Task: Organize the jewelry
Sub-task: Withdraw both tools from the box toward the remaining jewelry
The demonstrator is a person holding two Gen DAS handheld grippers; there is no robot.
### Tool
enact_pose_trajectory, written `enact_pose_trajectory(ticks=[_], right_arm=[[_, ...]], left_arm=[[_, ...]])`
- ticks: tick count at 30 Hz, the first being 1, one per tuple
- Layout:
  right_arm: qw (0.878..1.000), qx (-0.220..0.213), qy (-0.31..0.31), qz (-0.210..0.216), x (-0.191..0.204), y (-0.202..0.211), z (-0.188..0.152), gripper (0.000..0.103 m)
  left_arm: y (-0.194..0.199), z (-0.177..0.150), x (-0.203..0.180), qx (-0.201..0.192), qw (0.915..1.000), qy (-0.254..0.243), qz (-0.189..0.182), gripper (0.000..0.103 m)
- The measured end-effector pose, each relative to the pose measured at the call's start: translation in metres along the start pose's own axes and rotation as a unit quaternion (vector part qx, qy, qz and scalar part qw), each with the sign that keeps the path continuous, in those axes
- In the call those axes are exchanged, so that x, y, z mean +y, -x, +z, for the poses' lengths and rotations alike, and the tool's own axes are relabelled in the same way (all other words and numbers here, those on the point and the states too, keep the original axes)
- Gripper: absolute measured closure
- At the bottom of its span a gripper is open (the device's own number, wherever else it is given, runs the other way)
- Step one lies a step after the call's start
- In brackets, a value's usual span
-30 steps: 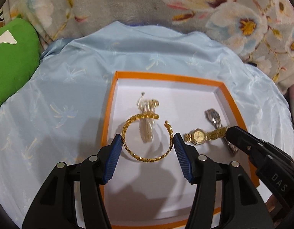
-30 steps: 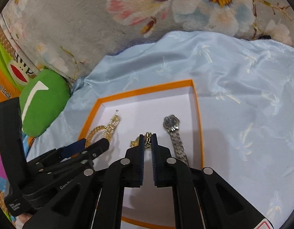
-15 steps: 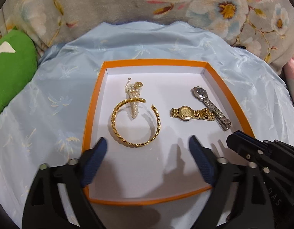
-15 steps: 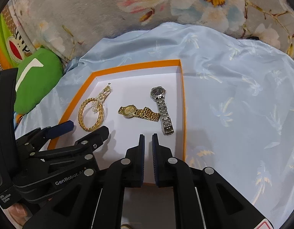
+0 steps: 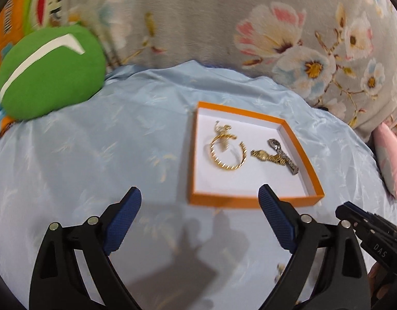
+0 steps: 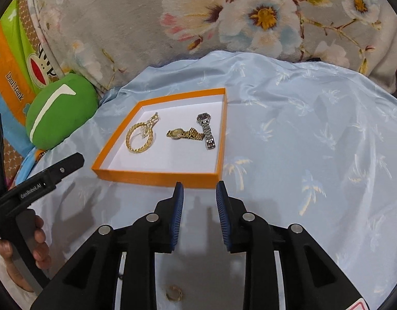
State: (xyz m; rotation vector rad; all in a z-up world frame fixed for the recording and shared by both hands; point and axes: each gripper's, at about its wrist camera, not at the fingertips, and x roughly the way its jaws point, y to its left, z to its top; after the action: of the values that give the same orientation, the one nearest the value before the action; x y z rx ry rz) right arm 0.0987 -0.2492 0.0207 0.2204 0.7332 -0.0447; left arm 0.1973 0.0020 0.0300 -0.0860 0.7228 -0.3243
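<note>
An orange-rimmed white box [image 5: 250, 202] [image 6: 157, 175] lies on the light blue cloth. In it lie a gold bangle [image 5: 228, 155] [image 6: 139, 138] with a pearl piece [image 5: 224, 135] [image 6: 150, 124] across it, a gold watch [image 5: 265, 155] [image 6: 184, 134] and a silver watch [image 5: 283, 155] [image 6: 206, 130]. My left gripper [image 5: 199, 201] is wide open and empty, in front of the box. My right gripper [image 6: 199, 196] is partly open and empty, just before the box's near rim. A small gold ring [image 6: 174, 292] lies on the cloth under the right gripper.
A green round cushion [image 5: 48, 69] [image 6: 60, 111] sits at the left edge of the cloth. A floral blanket [image 5: 250, 25] [image 6: 224, 20] rises behind. A pink cushion [image 5: 390, 155] is at the right. The light blue cloth [image 6: 314, 142] spreads around the box.
Both grippers have drawn back out of the box toward me. The left gripper opened wider. The right gripper let go of the gold watch, left in the box, and has opened a little.
</note>
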Motion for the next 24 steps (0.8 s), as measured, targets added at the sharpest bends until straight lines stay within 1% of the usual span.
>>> enact_pose_trajectory(ticks=[2, 5, 8, 10, 12, 14, 16, 18, 24], right_arm=[[1.000, 0.006, 0.002, 0.000, 0.002, 0.007, -0.015, 0.076], [1.000, 0.014, -0.002, 0.006, 0.005, 0.015, -0.035, 0.076], [1.000, 0.021, 0.002, 0.000, 0.010, 0.021, -0.053, 0.076], [1.000, 0.029, -0.001, 0.003, 0.013, 0.023, -0.065, 0.076], [0.999, 0.033, 0.002, -0.003, 0.015, 0.027, -0.074, 0.076], [1.000, 0.031, 0.001, 0.000, 0.018, 0.034, -0.080, 0.074], [0.999, 0.033, 0.000, -0.002, 0.019, 0.039, -0.087, 0.069], [0.999, 0.033, 0.000, -0.004, 0.020, 0.042, -0.091, 0.069], [0.999, 0.037, -0.004, -0.011, 0.020, 0.042, -0.092, 0.069]], left_arm=[[0.012, -0.013, 0.009, -0.001, 0.9999, 0.013, 0.008, 0.013], [0.028, -0.036, 0.015, 0.002, 0.9996, 0.017, 0.024, 0.013], [0.040, -0.055, 0.012, 0.010, 0.9996, 0.015, 0.024, 0.013], [0.045, -0.065, 0.008, 0.015, 0.9996, 0.011, 0.021, 0.013], [0.049, -0.073, 0.003, 0.020, 0.9996, 0.006, 0.019, 0.013], [0.051, -0.081, -0.001, 0.026, 0.9995, 0.003, 0.016, 0.013], [0.054, -0.088, -0.004, 0.034, 0.9993, 0.001, 0.017, 0.013], [0.057, -0.093, -0.006, 0.038, 0.9992, -0.002, 0.016, 0.013], [0.066, -0.104, -0.010, 0.036, 0.9989, -0.009, 0.030, 0.013]])
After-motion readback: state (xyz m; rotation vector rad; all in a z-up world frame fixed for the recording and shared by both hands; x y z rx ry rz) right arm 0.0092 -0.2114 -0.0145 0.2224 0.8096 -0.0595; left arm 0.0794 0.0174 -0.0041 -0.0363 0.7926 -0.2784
